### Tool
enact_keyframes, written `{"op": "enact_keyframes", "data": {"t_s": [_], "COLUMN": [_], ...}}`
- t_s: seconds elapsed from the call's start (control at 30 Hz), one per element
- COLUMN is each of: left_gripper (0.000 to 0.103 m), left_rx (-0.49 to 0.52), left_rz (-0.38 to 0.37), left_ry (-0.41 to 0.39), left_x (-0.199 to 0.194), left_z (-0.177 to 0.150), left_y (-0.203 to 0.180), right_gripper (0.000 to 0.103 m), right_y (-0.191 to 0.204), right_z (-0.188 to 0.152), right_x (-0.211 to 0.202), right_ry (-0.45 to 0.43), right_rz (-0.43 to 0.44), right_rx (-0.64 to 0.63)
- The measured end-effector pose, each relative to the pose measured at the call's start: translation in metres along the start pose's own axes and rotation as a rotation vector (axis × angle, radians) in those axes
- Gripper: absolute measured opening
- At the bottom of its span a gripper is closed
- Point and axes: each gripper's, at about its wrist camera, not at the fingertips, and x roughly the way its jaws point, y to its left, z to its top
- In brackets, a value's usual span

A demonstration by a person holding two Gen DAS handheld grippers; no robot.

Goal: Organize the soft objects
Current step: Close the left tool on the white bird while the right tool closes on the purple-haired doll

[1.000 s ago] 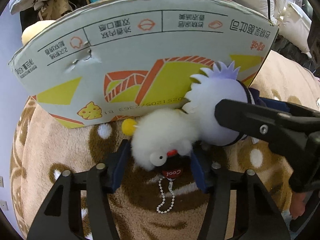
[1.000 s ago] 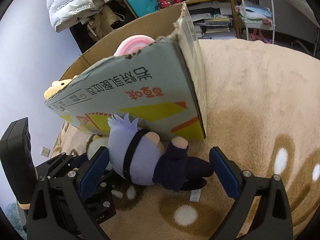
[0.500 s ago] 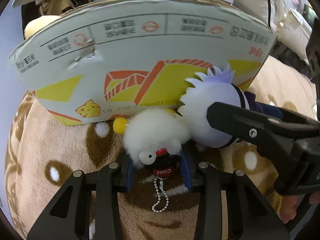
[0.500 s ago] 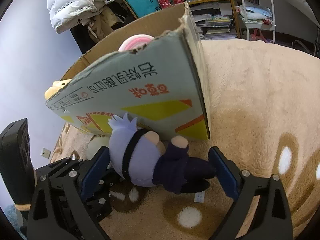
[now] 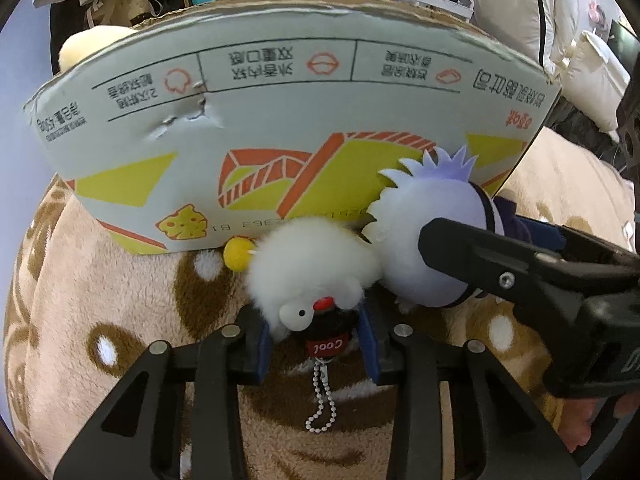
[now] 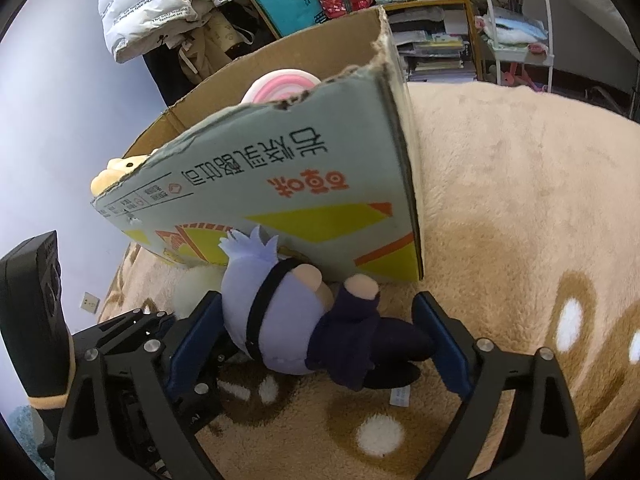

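Fluffy white plush toy (image 5: 308, 264) between the jaws; beyond them, matt printed cardboard box (image 5: 280, 120), torn rim; beneath, deep-pile fleece blanket (image 6: 520, 200); bead chain (image 5: 322, 400), probably metal.

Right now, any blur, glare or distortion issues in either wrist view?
Left wrist view: sharp, evenly lit, no glare; fisheye bows the cardboard box into an arc, corners vignetted black. Right wrist view: also sharp; the blanket bulges from distortion, the purple-haired doll casts only soft shadow.
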Motion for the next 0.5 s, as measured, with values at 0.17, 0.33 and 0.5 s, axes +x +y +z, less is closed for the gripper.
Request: {"op": "enact_keyframes", "data": {"t_s": [0.17, 0.33, 0.5], "left_gripper": [0.033, 0.033, 0.033], "left_rx": [0.008, 0.026, 0.007], "left_rz": [-0.002, 0.016, 0.029], "left_ry": [-0.012, -0.027, -0.048], "left_x": [-0.011, -0.023, -0.045], "left_z": [-0.002, -0.008, -0.015], "left_y": [0.004, 0.0, 0.001], "right_gripper": [0.094, 0.092, 0.09], "right_y": [0.005, 0.006, 0.009], "right_z": [-0.001, -0.003, -0.005], "right_x": [-0.001, -0.006, -0.01], "right_ry": [-0.004, -0.014, -0.023], "right_rz": [-0.026, -0.035, -0.047], "right_rx": [-0.029, -0.034, -0.054]}}
